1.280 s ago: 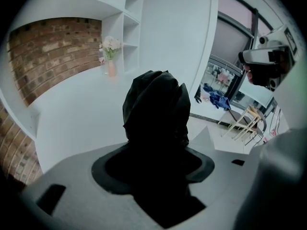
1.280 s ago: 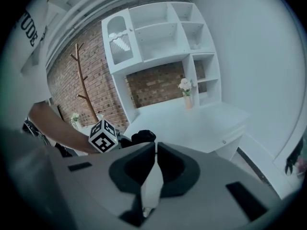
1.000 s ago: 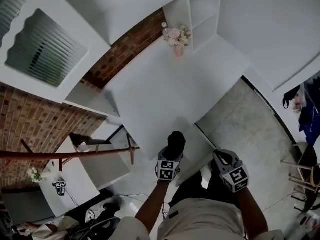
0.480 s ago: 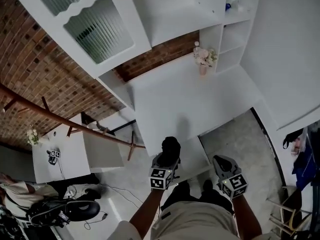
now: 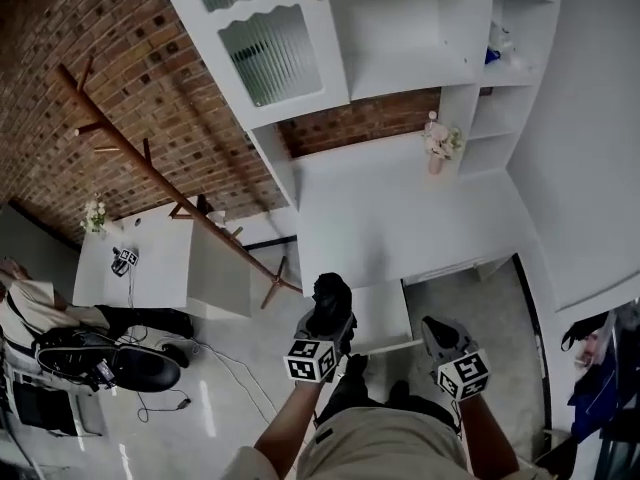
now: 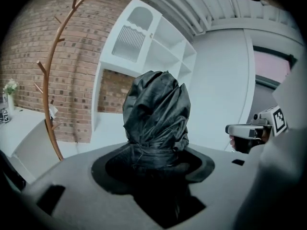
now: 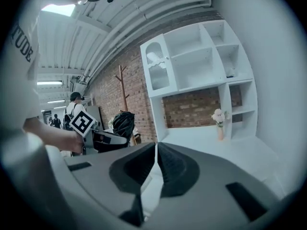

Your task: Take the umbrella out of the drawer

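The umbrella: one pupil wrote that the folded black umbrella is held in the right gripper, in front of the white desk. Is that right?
No. The folded black umbrella is held in the left gripper, not the right, in front of the white desk. The left gripper view shows it between those jaws; the right gripper is shut on nothing.

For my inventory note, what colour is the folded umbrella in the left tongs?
Black, glossy and crinkled. The umbrella shows best in the left gripper view.

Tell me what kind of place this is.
Probably a home-style room set up in a studio or office: a white desk with shelves, a brick wall and a wooden coat rack.
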`<state>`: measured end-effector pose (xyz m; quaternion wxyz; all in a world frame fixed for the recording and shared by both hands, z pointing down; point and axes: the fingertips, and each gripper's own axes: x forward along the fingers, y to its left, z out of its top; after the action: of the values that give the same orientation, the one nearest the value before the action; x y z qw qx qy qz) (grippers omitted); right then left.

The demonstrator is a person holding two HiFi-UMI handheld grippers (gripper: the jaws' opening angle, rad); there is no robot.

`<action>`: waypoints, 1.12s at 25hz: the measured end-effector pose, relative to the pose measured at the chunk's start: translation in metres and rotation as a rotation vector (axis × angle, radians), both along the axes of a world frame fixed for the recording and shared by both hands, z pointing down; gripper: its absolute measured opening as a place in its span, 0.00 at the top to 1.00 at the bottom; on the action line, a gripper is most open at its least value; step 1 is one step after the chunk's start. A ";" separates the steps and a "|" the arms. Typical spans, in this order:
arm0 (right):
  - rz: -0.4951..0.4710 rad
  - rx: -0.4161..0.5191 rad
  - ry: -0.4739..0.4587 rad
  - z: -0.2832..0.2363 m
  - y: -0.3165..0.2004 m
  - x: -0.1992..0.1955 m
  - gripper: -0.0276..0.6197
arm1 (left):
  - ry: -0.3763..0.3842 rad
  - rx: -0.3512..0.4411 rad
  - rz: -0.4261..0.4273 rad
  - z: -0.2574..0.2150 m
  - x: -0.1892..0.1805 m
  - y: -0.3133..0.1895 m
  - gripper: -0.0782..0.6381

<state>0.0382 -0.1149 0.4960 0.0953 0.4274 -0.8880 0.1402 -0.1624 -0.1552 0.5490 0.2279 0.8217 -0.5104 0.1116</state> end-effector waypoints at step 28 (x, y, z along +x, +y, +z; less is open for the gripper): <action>-0.173 0.119 0.001 -0.060 0.032 -0.056 0.91 | 0.009 0.219 -0.261 -0.105 -0.113 0.136 0.52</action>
<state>-0.0173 -0.0829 0.4362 0.0820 0.3542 -0.9283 0.0784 -0.2758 -0.0193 0.4441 0.1517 0.7689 -0.6207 0.0209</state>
